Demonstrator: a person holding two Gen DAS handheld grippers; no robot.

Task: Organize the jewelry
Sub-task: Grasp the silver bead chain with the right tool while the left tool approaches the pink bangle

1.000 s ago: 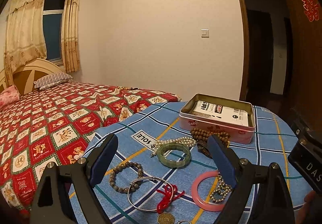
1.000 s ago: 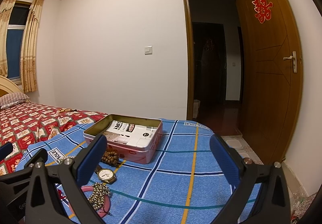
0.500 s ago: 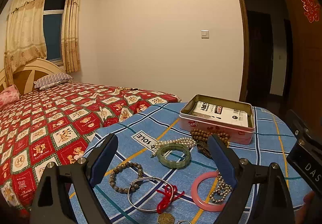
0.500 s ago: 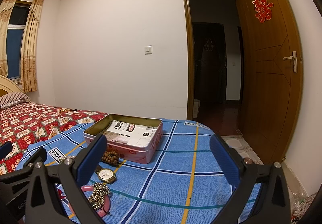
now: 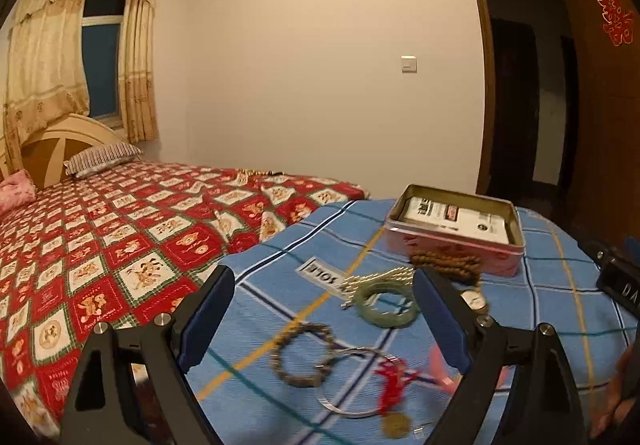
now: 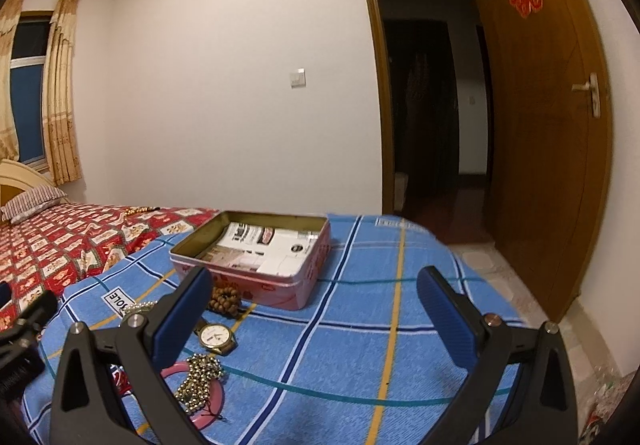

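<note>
Jade-green bangle (image 5: 387, 303) at 12 o'clock between fingers of left gripper (image 5: 322, 319): rigid, slick, probably brittle; pinch across rim. Both grippers spread wide, empty; right gripper (image 6: 316, 319) likewise.

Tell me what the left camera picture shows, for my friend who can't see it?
The left gripper hangs with its jaws open above jewelry scattered on a blue checked cloth: a green bangle, a brown bead bracelet, a silver bangle with a red tassel. Behind sits an open pink tin holding papers, beside a bed with a red patterned cover.
</note>
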